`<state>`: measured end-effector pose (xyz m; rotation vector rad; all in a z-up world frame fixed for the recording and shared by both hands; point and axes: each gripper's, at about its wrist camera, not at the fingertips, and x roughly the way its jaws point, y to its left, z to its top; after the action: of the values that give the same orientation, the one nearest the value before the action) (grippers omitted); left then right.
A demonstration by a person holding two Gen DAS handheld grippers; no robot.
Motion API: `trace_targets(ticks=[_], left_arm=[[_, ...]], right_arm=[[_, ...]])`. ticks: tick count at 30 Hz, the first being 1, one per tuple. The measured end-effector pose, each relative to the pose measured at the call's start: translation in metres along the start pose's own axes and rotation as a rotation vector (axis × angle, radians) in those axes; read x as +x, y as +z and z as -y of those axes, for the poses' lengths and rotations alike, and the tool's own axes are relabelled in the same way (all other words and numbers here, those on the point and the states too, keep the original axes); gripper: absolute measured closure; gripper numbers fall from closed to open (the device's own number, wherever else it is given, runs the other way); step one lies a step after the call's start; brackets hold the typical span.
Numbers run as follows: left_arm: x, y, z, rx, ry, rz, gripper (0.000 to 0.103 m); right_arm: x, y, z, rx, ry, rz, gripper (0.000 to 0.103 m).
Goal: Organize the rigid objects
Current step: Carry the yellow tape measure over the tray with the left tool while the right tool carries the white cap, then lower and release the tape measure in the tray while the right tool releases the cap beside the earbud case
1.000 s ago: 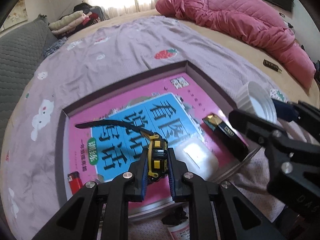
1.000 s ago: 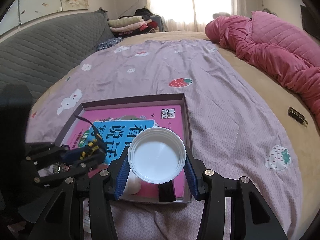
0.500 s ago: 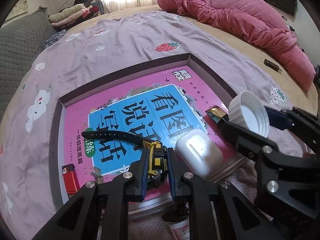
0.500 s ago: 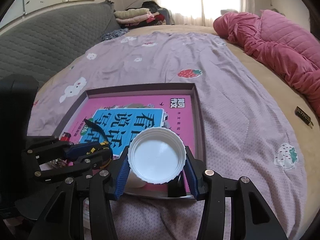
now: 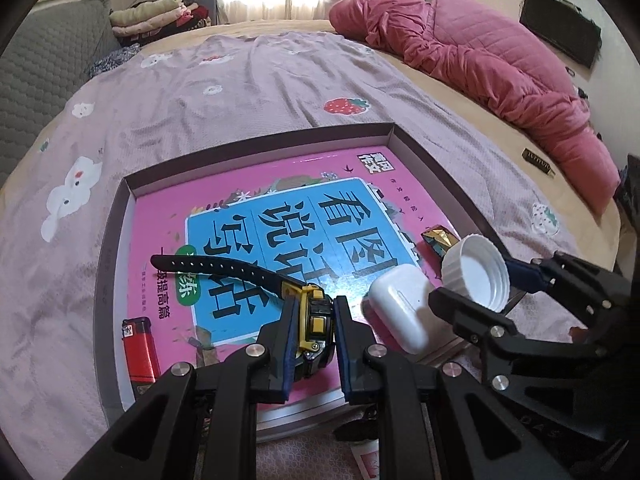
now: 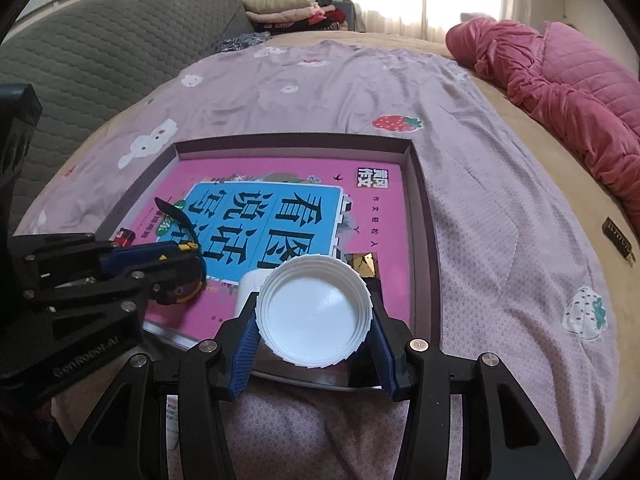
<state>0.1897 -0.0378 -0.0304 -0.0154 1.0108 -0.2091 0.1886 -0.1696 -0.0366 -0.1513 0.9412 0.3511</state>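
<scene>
A shallow brown box (image 5: 424, 152) lies on the bed and holds a pink and blue book (image 5: 280, 216). My left gripper (image 5: 316, 316) is shut on a yellow and black watch (image 5: 314, 320) over the book's near edge; its black strap (image 5: 216, 270) trails left. My right gripper (image 6: 314, 316) is shut on a white jar lid (image 6: 316, 312), held over the box's near right corner; the lid also shows in the left wrist view (image 5: 478, 266). A white earbud case (image 5: 400, 310), a red lighter (image 5: 138, 350) and a gold-wrapped black bar (image 5: 438, 238) lie in the box.
A lilac sheet with cartoon prints (image 5: 200, 92) covers the bed. A pink quilt (image 5: 500, 64) is heaped at the far right. A small dark bar (image 6: 618, 240) lies on the tan mattress at right. A grey sofa (image 6: 100, 52) stands at left, with folded clothes (image 6: 288, 6) behind.
Both grippers have moved lower and nearer to the box while keeping their hold. The watch now sits close above the book, and the lid is over the earbud case.
</scene>
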Motion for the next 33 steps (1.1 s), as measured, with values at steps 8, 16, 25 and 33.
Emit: trace_targets(ticks=[8, 16, 25, 33], left_arm=[[-0.001, 0.0, -0.002, -0.017, -0.021, -0.003, 0.086], [-0.003, -0.003, 0.001, -0.009, -0.014, -0.007, 0.086], [-0.003, -0.003, 0.001, -0.01, -0.015, -0.01, 0.086], [-0.002, -0.004, 0.001, -0.008, -0.013, -0.014, 0.085]], right_arm=[[-0.001, -0.004, -0.007, -0.036, 0.003, 0.005, 0.052], [0.002, -0.006, -0.011, -0.057, 0.011, -0.003, 0.052], [0.002, -0.006, -0.011, -0.046, 0.024, -0.009, 0.052], [0.001, -0.006, -0.011, -0.023, 0.035, -0.019, 0.052]])
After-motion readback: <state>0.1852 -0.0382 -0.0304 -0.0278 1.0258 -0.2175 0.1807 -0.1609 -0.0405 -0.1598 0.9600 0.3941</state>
